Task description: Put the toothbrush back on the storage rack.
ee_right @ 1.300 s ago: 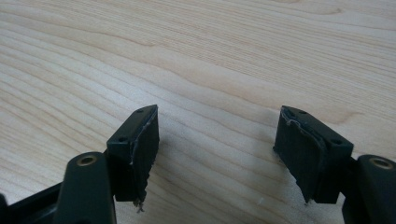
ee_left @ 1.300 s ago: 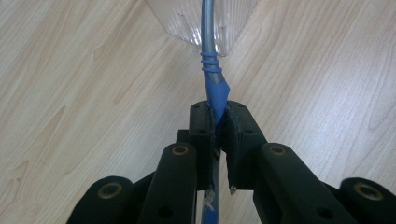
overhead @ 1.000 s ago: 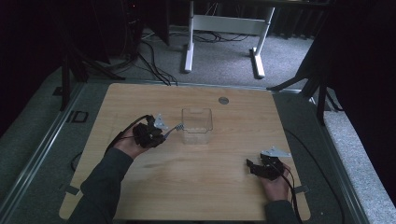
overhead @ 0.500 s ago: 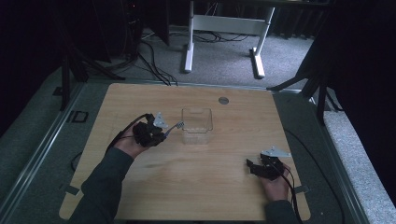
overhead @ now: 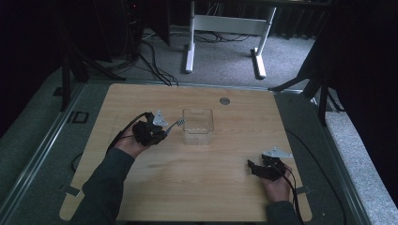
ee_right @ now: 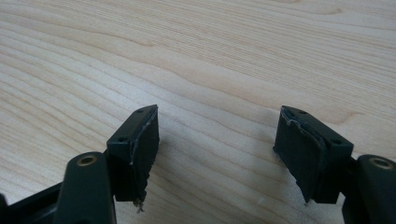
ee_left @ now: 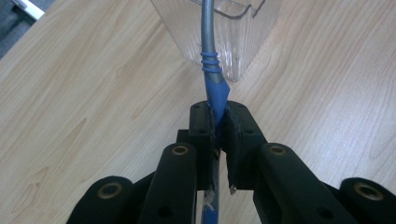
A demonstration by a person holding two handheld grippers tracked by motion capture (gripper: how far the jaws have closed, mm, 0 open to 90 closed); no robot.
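Observation:
My left gripper [overhead: 164, 130] [ee_left: 217, 111] is shut on the blue handle of a metal utensil [ee_left: 210, 65]. The grey shaft points toward a clear plastic container [overhead: 197, 125] [ee_left: 233, 32] in the middle of the wooden table. The utensil's head [overhead: 180, 123] hovers just at the container's left side; in the left gripper view the head is cut off at the top. My right gripper [overhead: 251, 167] [ee_right: 217, 126] sits low over the table near the front right, jaws wide open with bare wood between them.
The wooden table [overhead: 234, 140] has a round metal grommet [overhead: 225, 100] near its far edge. Beyond the table stand white desk legs [overhead: 190, 37] and loose cables on grey carpet. Dark tripod legs [overhead: 321, 93] stand at the right.

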